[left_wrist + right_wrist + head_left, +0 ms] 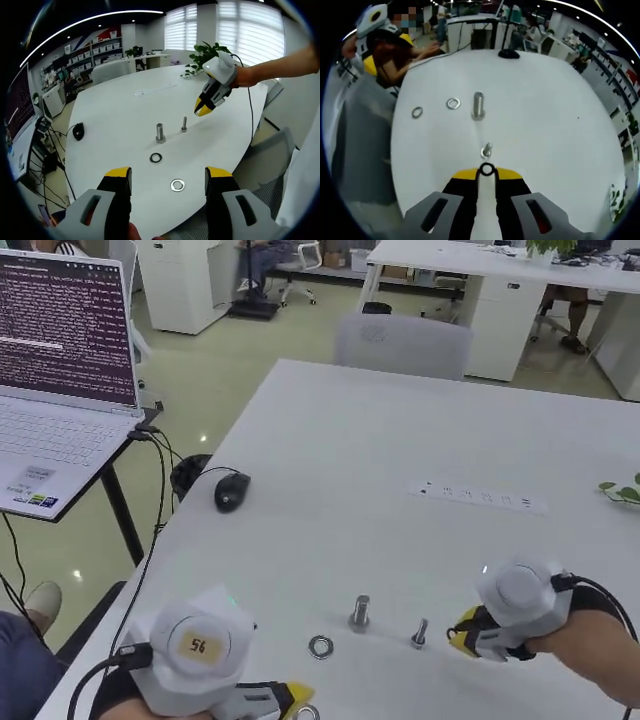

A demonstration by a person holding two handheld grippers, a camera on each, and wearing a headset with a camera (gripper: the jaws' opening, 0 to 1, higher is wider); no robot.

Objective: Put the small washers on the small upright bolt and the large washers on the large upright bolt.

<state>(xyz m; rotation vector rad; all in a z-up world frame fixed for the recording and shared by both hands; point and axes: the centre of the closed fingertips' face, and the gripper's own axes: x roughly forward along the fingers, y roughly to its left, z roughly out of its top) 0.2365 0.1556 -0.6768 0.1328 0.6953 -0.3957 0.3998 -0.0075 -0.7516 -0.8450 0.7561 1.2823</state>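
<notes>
The small washer [486,170] pinched in the right gripper [486,176] could snag on the tip of the small bolt [487,149] and skitter across the worktop [545,100] if let go off-centre.

A large white table [400,430] is set in an open office. A laptop [60,350] is placed on a stand [119,505] at its left, and a black mouse [231,490] and a white power strip [478,497] are laid on top. A grey chair [400,343] is drawn up at the far edge. Windows with blinds [240,30] are seen behind a potted plant [207,51].
</notes>
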